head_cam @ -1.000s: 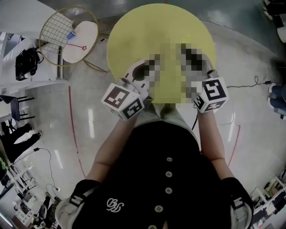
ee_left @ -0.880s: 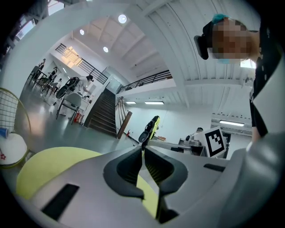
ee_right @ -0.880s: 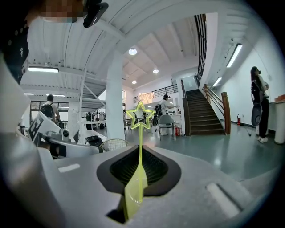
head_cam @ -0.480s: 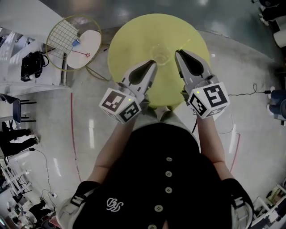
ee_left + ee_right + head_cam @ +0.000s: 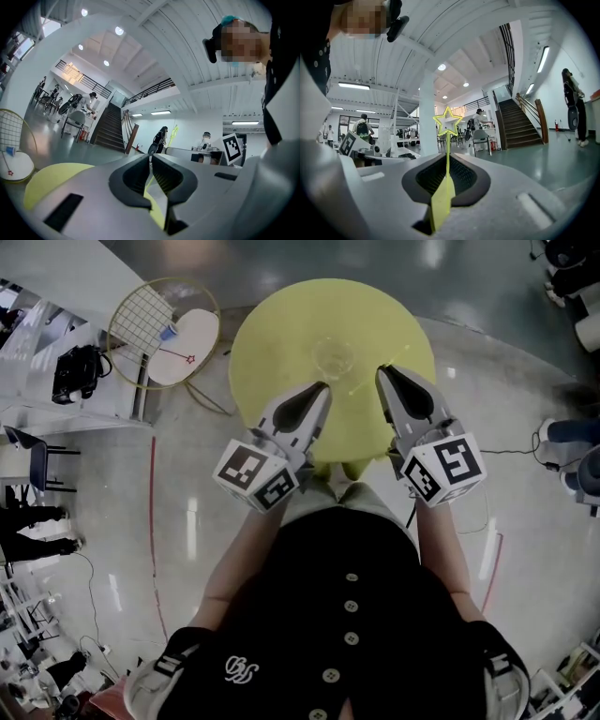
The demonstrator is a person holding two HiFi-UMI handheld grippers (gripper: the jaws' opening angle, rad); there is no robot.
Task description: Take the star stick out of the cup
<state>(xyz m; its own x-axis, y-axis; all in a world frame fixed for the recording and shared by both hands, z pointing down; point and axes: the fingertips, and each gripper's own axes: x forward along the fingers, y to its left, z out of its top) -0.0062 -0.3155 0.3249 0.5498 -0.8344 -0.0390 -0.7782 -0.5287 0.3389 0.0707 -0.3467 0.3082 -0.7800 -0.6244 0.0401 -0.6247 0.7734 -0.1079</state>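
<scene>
Two grippers are in front of me over the round yellow table (image 5: 281,324), side by side, both pointing away from the person who carries them.

On the right gripper (image 5: 447,161), I read the jaws as nearly together and clamped on the star stick (image 5: 443,201). Its flat yellow lower end sits pinched between the dark pads. The thin shaft rises straight up out of the grip and ends in an open star outline, well clear of the jaw tips. The stick is in this gripper's hold and not in the cup.

The cup (image 5: 333,357) is clear and stands upright on the table. From the head view it lies a little beyond the two sets of fingertips and roughly between them, touched by neither.

The left gripper (image 5: 322,390) has its jaws closed tip to tip. In its own view I see nothing between the pads, only the yellow of the table showing through the gap behind the tips.

Each gripper's marker cube (image 5: 255,470) faces up toward the head camera, near the person's dark buttoned top (image 5: 347,615).

Off to the left on the shiny floor, a yellow-framed racket (image 5: 141,320) lies partly over a white round board (image 5: 192,334).
</scene>
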